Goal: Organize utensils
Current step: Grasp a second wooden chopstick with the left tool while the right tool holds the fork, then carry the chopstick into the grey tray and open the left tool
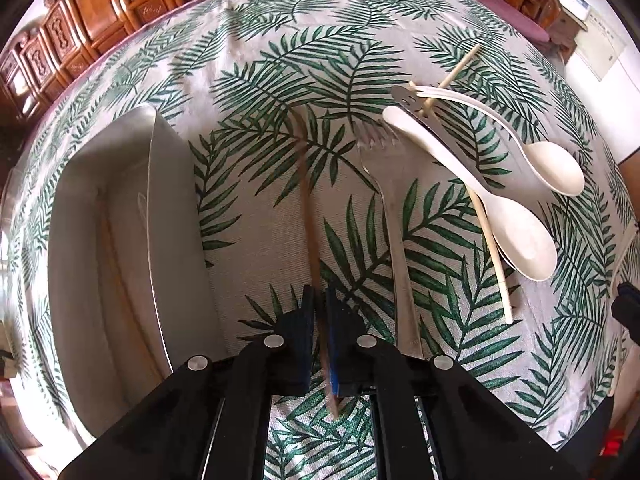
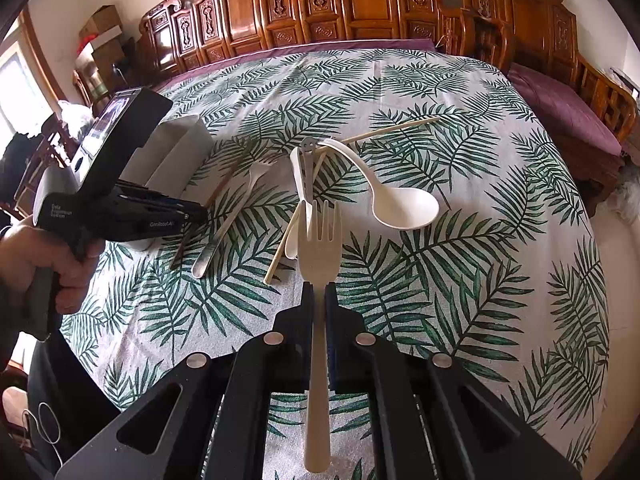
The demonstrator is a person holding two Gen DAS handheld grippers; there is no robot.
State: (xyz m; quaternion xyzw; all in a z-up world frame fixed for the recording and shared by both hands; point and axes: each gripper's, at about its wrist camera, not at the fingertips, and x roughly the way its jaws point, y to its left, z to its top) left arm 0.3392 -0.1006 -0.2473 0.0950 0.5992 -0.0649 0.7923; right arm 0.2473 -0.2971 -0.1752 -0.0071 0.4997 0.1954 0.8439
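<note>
Two grippers in use over a table [image 2: 500, 320] covered with a green leaf-print cloth. Left gripper [image 1: 319, 312] has its jaws clamped on a thin brown chopstick [image 1: 306, 184], blurred in the left wrist view, running forward from the jaws with its far tip out over the cloth. Right gripper [image 2: 319, 304] has its jaws clamped on the handle of a cream fork [image 2: 320, 240], tines pointing forward and the handle end sticking out behind the jaws. White tray [image 1: 120, 220] sits on the table just left of the left gripper, with a divider wall inside; in the right wrist view it is partly hidden behind the left gripper. Metal fork [image 1: 394, 216] lies on the cloth just right of the held chopstick, tines away from the camera. Further right is a loose pile: two white spoons, one nearer [image 1: 516, 236] and one farther [image 1: 556, 168], their handles crossing over a metal utensil with a smiley cutout [image 1: 404, 98]. Two pale chopsticks are in the pile, one [image 1: 494, 256] partly under the nearer spoon, the other [image 1: 460, 68] angled away behind the handles. Person's hand [image 2: 44, 256] grips the left gripper handle in the right wrist view. Carved wooden furniture [image 2: 340, 4] stands behind the table.
</note>
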